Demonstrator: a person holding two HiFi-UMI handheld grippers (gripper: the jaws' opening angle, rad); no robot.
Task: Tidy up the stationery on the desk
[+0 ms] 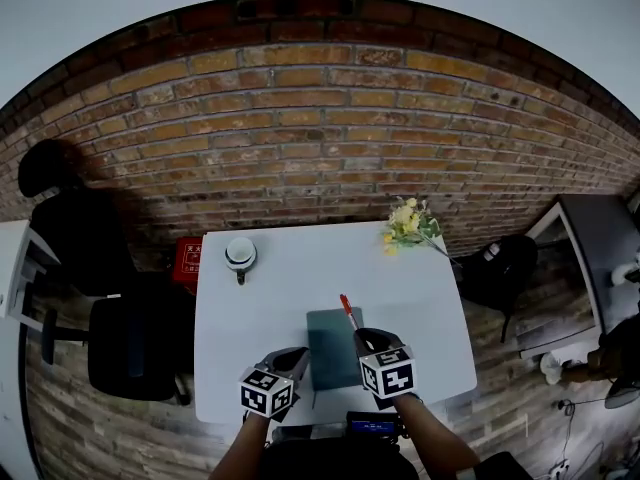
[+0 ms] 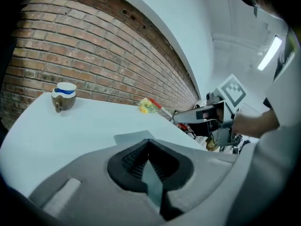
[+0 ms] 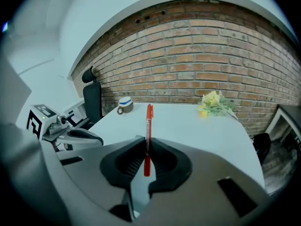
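Right tongs clamp a slim red plastic pen; left tongs sit closed, empty, above the smooth white tabletop.

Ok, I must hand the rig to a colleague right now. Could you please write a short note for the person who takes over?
Left gripper: shut, empty, over the near edge of the desk.
Right gripper: shut on the red pen, lifted off the desk.
On the desk: grey notebook near centre, mug far left, yellow flowers far right.
Done: pen picked up.
Left: put the pen away, perhaps by the notebook; no holder is visible.
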